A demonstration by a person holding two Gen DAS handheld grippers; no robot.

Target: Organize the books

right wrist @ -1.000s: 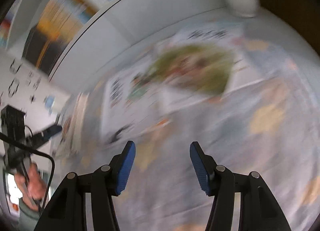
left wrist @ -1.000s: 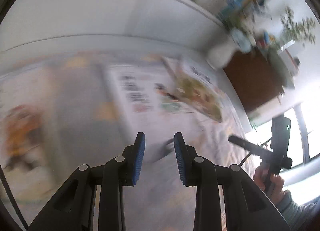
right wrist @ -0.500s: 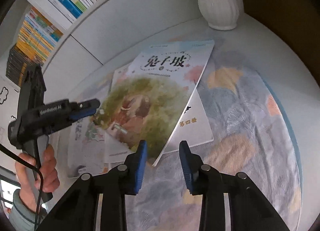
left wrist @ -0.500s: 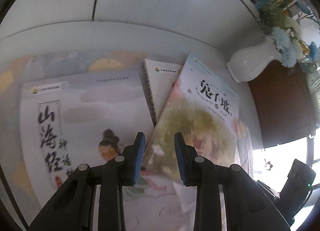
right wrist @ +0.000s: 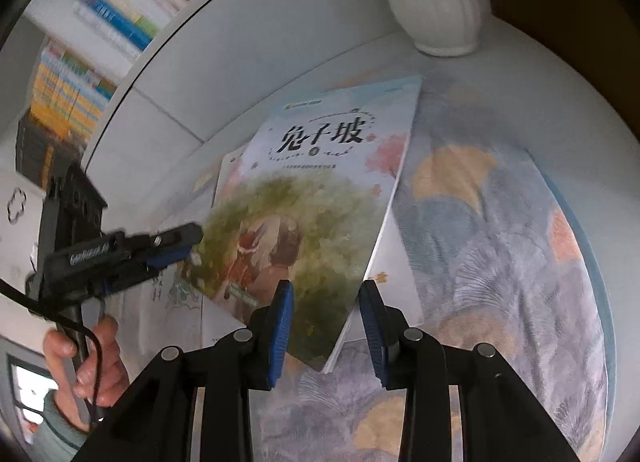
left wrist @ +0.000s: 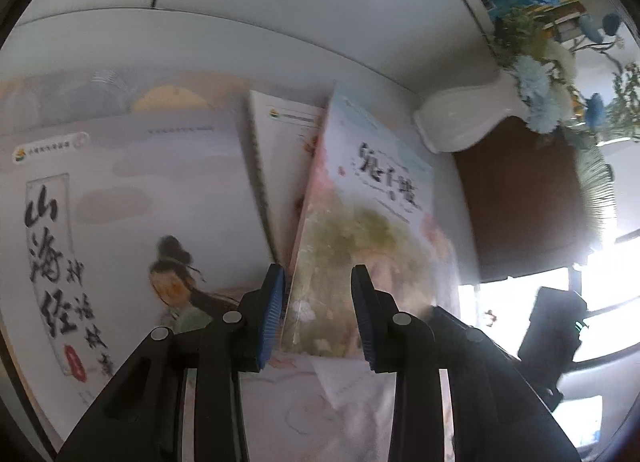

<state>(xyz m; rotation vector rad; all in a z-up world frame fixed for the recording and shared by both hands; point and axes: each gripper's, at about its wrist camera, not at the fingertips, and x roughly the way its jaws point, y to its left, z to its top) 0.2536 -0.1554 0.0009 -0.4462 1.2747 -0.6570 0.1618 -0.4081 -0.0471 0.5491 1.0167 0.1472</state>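
A green-covered book [left wrist: 360,246] [right wrist: 304,197] lies slanted on top of a white spiral-bound book [left wrist: 280,149]. My left gripper [left wrist: 318,310] [right wrist: 188,246] is at its near left corner. Its jaws are opening a little, and the corner shows between the blue pads with no visible pressure. My right gripper [right wrist: 326,326] stands at the near right corner. The book's edge passes between its narrow-set fingers, with a gap at the right pad. A large white book with black brush lettering [left wrist: 120,221] lies to the left.
A patterned cloth [right wrist: 500,242] covers the table. A white vase [right wrist: 436,1] [left wrist: 460,121] with blue flowers stands behind the books, beside a dark brown panel [left wrist: 520,201]. Bookshelves [right wrist: 120,21] fill the back left. A person's hand [right wrist: 92,362] holds the left tool.
Both grippers swept in from blurred motion and settled at the green book's near corners. The right jaws narrowed from wide to a small gap. The book now looms closer in both views.
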